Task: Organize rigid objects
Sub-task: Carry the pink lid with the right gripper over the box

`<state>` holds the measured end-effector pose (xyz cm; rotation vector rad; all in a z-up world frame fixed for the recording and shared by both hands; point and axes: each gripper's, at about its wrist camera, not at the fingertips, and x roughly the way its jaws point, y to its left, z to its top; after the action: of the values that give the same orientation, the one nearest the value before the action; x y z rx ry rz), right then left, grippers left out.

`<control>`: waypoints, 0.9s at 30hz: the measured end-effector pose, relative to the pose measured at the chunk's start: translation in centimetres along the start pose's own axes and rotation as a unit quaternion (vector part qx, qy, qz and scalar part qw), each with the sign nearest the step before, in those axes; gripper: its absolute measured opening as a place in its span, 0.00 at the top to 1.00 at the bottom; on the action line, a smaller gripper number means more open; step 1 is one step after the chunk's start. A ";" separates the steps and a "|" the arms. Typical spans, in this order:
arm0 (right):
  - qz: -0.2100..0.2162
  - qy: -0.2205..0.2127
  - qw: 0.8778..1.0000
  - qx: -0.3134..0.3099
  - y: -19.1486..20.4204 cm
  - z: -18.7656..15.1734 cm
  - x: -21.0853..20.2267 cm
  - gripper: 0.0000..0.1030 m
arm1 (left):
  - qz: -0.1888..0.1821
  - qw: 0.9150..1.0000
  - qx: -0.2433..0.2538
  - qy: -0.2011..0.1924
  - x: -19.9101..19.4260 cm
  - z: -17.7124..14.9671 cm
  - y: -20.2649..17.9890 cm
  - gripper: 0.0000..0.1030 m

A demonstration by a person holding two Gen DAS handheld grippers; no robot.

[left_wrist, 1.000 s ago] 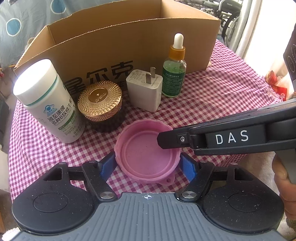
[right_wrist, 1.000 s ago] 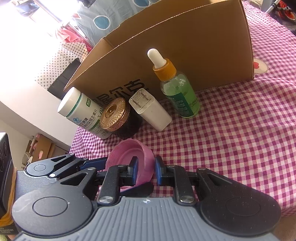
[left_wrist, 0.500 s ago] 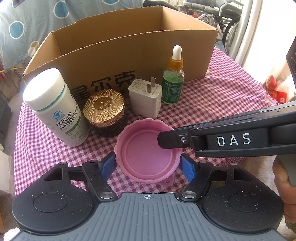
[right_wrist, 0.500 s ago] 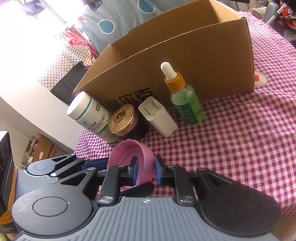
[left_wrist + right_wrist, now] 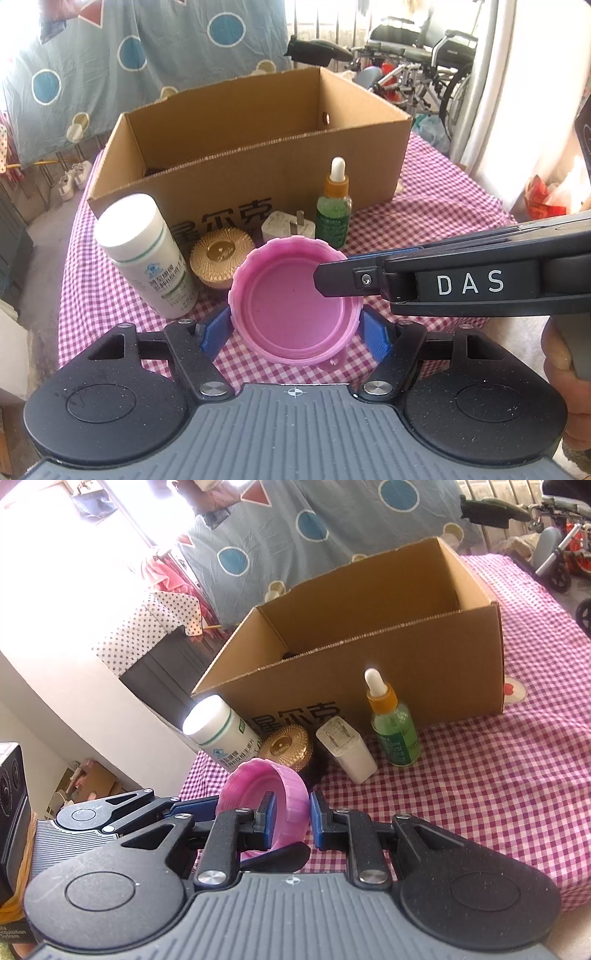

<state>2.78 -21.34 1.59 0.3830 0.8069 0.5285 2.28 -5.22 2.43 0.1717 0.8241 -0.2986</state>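
Observation:
A pink plastic lid point(image 5: 291, 306) point(image 5: 258, 786) hangs open side up, just above the checked tablecloth point(image 5: 424, 229). My left gripper point(image 5: 295, 332) is shut on it, one blue pad on each side of the rim. My right gripper point(image 5: 291, 818) comes in from the right and is shut on the lid's right-hand wall; its black finger point(image 5: 369, 280) lies over the lid. Behind stand a white supplement bottle point(image 5: 144, 251) point(image 5: 221, 731), a gold-capped jar point(image 5: 221, 258) point(image 5: 284, 746), a white charger point(image 5: 288, 229) point(image 5: 349, 753) and a green dropper bottle point(image 5: 334, 210) point(image 5: 393, 731).
An open cardboard box point(image 5: 258, 147) point(image 5: 406, 657) stands behind the row, its floor mostly hidden. The table edge drops off at left and right. A wheelchair point(image 5: 424, 62) and a hanging spotted cloth point(image 5: 110, 55) lie beyond. A person's hand point(image 5: 557, 354) holds the right gripper.
Both grippers have risen together with the pink lid, which has left the tablecloth. The box's inside has come into view, and the lid now covers part of the jar and charger.

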 end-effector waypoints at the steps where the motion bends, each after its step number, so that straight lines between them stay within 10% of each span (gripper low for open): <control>1: 0.001 -0.010 1.000 -0.008 0.5 0.4 -0.5 0.79 | 0.002 1.000 0.002 -0.010 -0.6 0.4 0.0 0.30; 12: 0.020 -0.068 0.991 -0.112 5.0 10.6 -2.4 0.79 | 0.000 0.998 0.011 -0.069 -3.7 9.6 3.7 0.30; 27: 0.002 0.140 0.990 -0.025 -1.3 23.7 15.3 0.79 | -0.048 0.987 -0.048 0.143 12.8 18.7 10.8 0.30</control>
<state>29.96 -16.42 7.17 0.2676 1.0611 0.6126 27.05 -2.43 5.78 0.0844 1.1320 -0.3284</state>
